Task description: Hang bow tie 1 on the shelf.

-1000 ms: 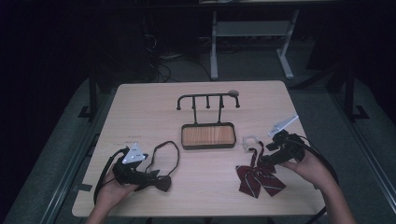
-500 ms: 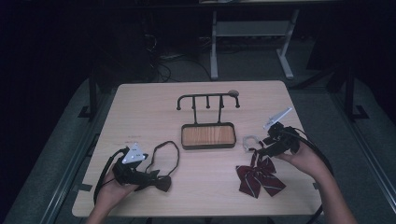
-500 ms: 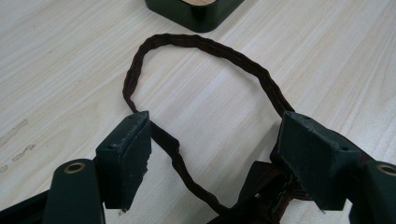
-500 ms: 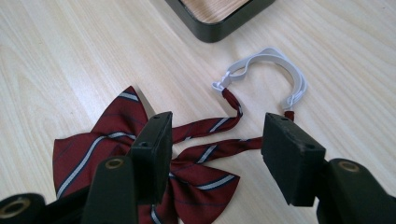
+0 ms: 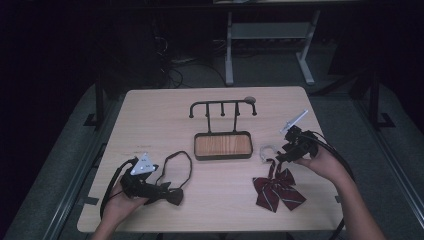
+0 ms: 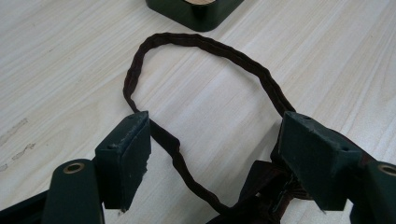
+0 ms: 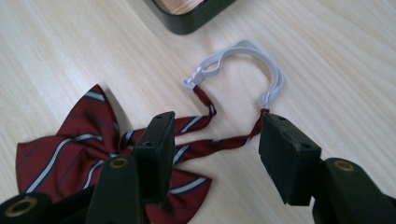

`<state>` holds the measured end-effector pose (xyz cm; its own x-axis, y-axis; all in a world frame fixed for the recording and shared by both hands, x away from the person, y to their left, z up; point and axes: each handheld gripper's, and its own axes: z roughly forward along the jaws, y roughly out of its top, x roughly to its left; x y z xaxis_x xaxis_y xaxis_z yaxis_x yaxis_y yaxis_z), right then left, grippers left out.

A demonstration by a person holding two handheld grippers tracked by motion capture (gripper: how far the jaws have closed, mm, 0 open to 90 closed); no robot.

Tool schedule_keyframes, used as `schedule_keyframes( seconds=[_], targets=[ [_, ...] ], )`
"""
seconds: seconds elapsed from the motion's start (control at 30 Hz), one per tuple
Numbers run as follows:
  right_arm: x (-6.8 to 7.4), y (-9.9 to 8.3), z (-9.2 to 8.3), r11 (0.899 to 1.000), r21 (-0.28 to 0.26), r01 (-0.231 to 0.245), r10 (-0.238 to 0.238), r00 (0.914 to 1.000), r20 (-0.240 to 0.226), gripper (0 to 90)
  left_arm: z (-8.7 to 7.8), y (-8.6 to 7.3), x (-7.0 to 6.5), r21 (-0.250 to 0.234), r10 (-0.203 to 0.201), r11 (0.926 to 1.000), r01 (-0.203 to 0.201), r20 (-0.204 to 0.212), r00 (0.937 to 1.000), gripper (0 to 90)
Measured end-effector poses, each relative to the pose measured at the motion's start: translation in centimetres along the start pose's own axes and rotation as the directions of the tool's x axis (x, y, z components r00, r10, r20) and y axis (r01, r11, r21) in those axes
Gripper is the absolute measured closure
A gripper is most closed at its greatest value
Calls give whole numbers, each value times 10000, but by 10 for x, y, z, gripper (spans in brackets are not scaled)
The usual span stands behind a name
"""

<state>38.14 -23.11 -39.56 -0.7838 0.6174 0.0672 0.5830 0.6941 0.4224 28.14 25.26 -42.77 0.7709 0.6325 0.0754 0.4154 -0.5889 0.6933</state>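
A dark bow tie (image 5: 172, 196) with a long loop strap (image 5: 180, 160) lies at the front left of the table. My left gripper (image 5: 167, 192) rests open over it. In the left gripper view the strap (image 6: 196, 46) runs between the wide-apart jaws of this left gripper (image 6: 217, 154). A red striped bow tie (image 5: 277, 190) with a white elastic band (image 5: 266, 151) lies at the front right. My right gripper (image 5: 281, 156) is open, and its jaws have just been closing. In the right gripper view the red straps (image 7: 205, 140) lie untouched between the jaws of this right gripper (image 7: 222, 149).
A black rack with hooks (image 5: 222, 107) stands mid-table on a dark tray with a wooden floor (image 5: 222, 145). A small round object (image 5: 249, 99) sits by the rack's right end. Bare tabletop (image 5: 150, 115) lies to the far left. Cables trail from both grippers.
The right gripper has shifted left toward the white band and red straps, with its jaws a little narrower. The left gripper and both bow ties stay where they were.
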Motion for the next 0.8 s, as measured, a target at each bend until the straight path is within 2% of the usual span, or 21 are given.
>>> schedule_keyframes(
  seconds=[0.33, 0.8],
  targets=[
    [-12, 7, 19, 9982, 547, -239, 238, 9997, 28, 480, -1, 0, 1, 31, 24, 10000, -24, -17, 10000, 254],
    [-23, 18, 32, 9927, 1102, -485, 469, 9987, 176, 504, -2, 0, 1, 24, 23, 10000, -23, 19, 10000, 255]
  ],
)
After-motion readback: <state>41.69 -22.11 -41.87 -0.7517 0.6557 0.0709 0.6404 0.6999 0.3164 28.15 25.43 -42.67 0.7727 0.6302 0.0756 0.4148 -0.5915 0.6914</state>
